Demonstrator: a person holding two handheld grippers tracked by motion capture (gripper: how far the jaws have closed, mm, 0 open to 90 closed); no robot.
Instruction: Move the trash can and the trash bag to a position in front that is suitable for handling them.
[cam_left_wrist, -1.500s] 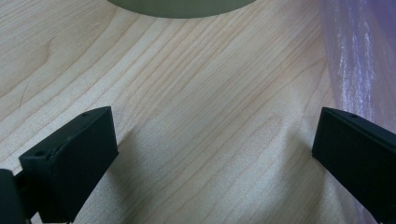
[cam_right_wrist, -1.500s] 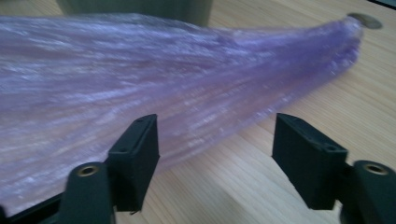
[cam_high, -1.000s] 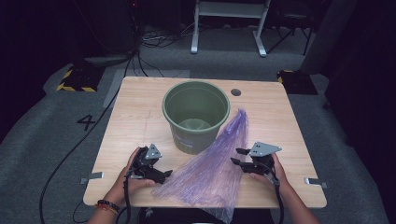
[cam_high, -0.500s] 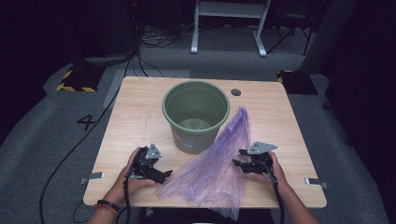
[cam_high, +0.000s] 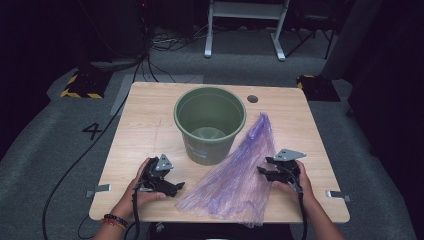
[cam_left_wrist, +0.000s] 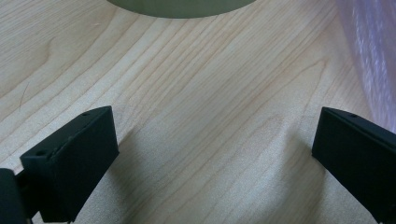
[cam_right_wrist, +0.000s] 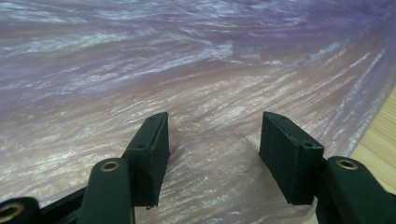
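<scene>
High view: a light wooden tabletop (cam_high: 145, 125) fills the middle of the frame. A green plastic bucket (cam_high: 210, 122) stands upright at its centre, open end up. To the right of the bucket and below it, a thin purple plastic bag (cam_high: 235, 180) lies flat, narrow at its upper end near the bucket's right side and fanning wide toward the bottom edge of the tabletop, which it overhangs a little. At lower left, the person's left hand (cam_high: 137, 192) holds the left claw (cam_high: 176, 187), which points right toward the bag's lower left edge and sits just beside it. At lower right, the right hand (cam_high: 295, 182) holds the right claw (cam_high: 261, 172), which points left with its tips over the bag's right edge.

Left gripper view: the left claw (cam_left_wrist: 210, 154) is spread wide, its two black jaws at the lower left and lower right corners with bare wood grain between them. The bucket's (cam_left_wrist: 182, 7) green base shows at the top edge, and the purple bag (cam_left_wrist: 373, 51) runs down the right edge.

Right gripper view: the right claw (cam_right_wrist: 212, 154) is open, jaws apart, low over the wrinkled purple film of the bag (cam_right_wrist: 187, 70). I cannot tell whether the jaws touch it. A strip of tabletop (cam_right_wrist: 378, 135) shows at the right edge.
</scene>
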